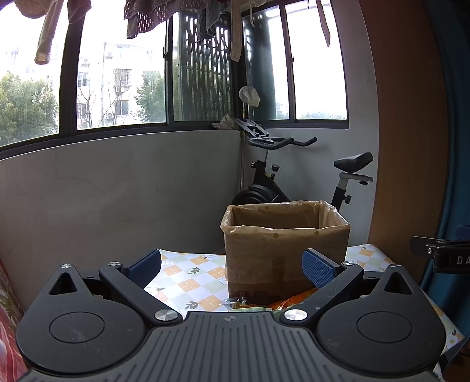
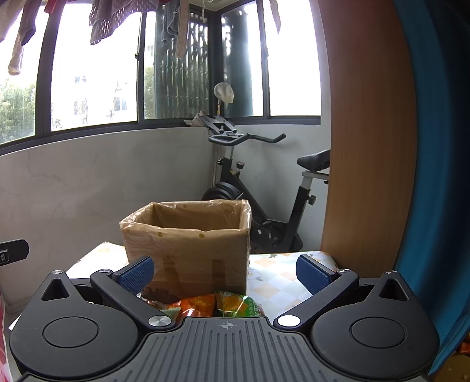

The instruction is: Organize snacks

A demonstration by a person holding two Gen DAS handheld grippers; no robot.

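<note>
A cardboard box [image 1: 282, 249] lined with a clear plastic bag stands upright on the checked tablecloth [image 1: 188, 279]; in the right wrist view the box [image 2: 188, 252] sits just ahead. Orange and green snack packets [image 2: 217, 304] lie in front of the box, partly hidden by the gripper body; the left wrist view shows only an edge of the snack packets [image 1: 282, 302]. My left gripper [image 1: 232, 266] is open, hovering short of the box with nothing between its blue pads [image 1: 145, 264]. My right gripper [image 2: 224, 274] is open too, above the packets and touching none.
An exercise bike [image 1: 293, 170] stands behind the table in the corner, under windows with hanging laundry [image 1: 147, 20]. A wooden panel [image 1: 411, 132] and blue curtain [image 2: 434, 147] close the right side. The other gripper's tip [image 1: 440, 252] shows at the right edge.
</note>
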